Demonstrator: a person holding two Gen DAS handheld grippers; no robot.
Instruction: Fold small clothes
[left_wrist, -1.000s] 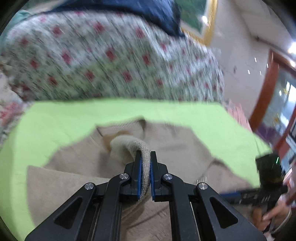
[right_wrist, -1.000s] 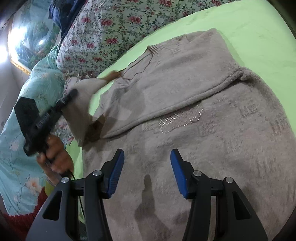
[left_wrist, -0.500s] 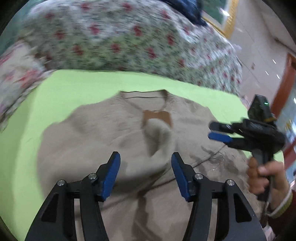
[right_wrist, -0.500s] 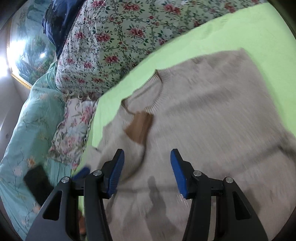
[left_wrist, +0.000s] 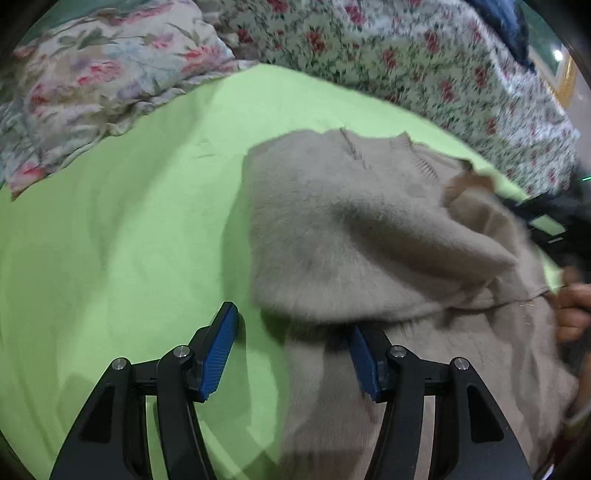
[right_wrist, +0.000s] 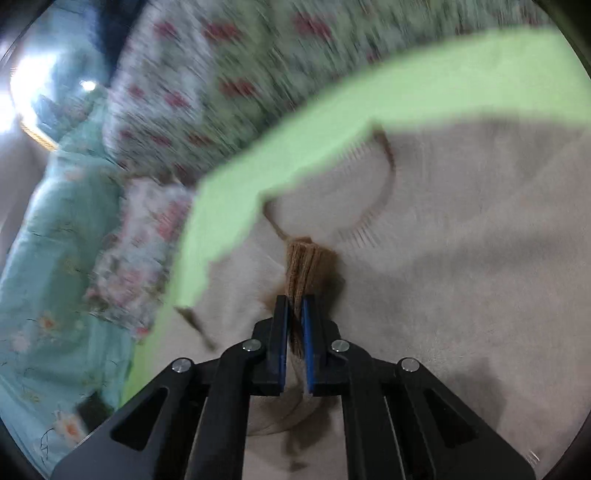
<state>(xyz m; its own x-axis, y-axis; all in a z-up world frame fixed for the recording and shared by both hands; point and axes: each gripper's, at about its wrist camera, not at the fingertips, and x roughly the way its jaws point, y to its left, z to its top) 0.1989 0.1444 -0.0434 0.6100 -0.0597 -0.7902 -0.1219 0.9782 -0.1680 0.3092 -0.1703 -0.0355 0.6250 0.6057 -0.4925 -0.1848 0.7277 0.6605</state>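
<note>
A beige knitted sweater (left_wrist: 354, 236) lies on a lime green sheet (left_wrist: 122, 251), one sleeve folded across its body. My left gripper (left_wrist: 291, 343) is open and empty at the sweater's left edge, its right finger tucked under the folded part. In the right wrist view the sweater (right_wrist: 480, 258) fills the frame with its neckline facing away. My right gripper (right_wrist: 294, 314) is shut on the brown-tipped sleeve cuff (right_wrist: 308, 264) just below the collar. The right gripper also shows blurred at the right edge of the left wrist view (left_wrist: 543, 221).
Floral bedding (left_wrist: 406, 55) is piled behind the green sheet, with a floral pillow (left_wrist: 85, 85) at the far left. A teal flowered quilt (right_wrist: 55, 240) lies to the left in the right wrist view.
My left gripper let go of the sleeve, opened and moved left to the sweater's edge. My right gripper moved in to the collar and shut on the cuff.
</note>
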